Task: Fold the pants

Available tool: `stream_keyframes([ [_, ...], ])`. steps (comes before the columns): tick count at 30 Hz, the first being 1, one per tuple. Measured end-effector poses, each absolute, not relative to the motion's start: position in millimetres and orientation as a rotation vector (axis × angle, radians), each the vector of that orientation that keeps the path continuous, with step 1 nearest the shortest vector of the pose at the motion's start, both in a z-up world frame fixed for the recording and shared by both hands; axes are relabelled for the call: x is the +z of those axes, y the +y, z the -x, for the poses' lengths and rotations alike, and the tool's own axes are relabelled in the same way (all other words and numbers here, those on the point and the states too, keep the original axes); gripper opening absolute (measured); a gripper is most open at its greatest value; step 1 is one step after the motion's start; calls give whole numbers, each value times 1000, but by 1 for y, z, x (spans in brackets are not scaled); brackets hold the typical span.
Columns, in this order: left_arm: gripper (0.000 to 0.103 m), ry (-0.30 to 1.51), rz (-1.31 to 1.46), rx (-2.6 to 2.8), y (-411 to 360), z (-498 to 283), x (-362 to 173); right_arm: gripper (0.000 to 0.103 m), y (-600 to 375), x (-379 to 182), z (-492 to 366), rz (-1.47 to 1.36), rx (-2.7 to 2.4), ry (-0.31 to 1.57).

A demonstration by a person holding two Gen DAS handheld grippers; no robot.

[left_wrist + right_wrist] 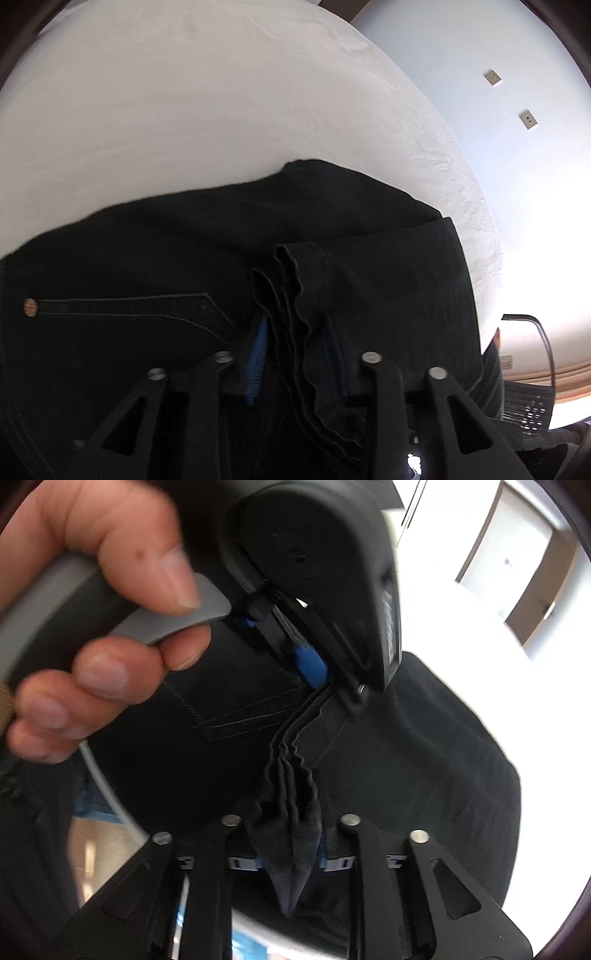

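Together both grippers [299,343] [291,830] pinch black pants [147,258]

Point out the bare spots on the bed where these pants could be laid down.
Free: the white bed sheet beyond the far edge of the black pants, and a narrower strip of it to their right, toward the wall. Crowded: the near side, where the left tool and right tool clamp the stacked hems.

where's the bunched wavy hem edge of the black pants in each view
Left wrist: bunched wavy hem edge of the black denim pants, centre-bottom, between that gripper's jaws.
Right wrist: same hem, lower centre, running up to the other gripper.
Shared landmark: stitched pocket seam.
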State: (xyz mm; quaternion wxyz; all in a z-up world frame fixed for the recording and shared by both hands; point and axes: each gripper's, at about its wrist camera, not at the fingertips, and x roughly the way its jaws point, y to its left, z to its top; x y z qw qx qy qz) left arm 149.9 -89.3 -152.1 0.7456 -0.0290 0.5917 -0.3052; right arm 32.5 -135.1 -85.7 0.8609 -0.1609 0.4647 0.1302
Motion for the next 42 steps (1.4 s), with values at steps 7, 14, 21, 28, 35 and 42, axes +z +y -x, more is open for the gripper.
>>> stream_keyframes([
  [7,64,1144,32,-524,-82,-139,-117,73,-176,-50,-8,70,409,960],
  [14,64,1050,-107,-516,-121,-86,-110,49,-330,-41,-11,-442,346,993],
  [21,49,1094,-265,-499,-149,-58,-153,12,-434,-59,-51,-708,309,952],
  [28,49,1098,-313,-474,-155,-55,-157,12,-455,-104,-155,-821,392,1017],
  [35,49,1102,-318,-475,-161,-58,-160,9,-465,-182,-189,-952,442,1121],
  [42,49,1101,-313,-476,-161,-61,-162,8,-443,-173,-94,-922,501,1146],
])
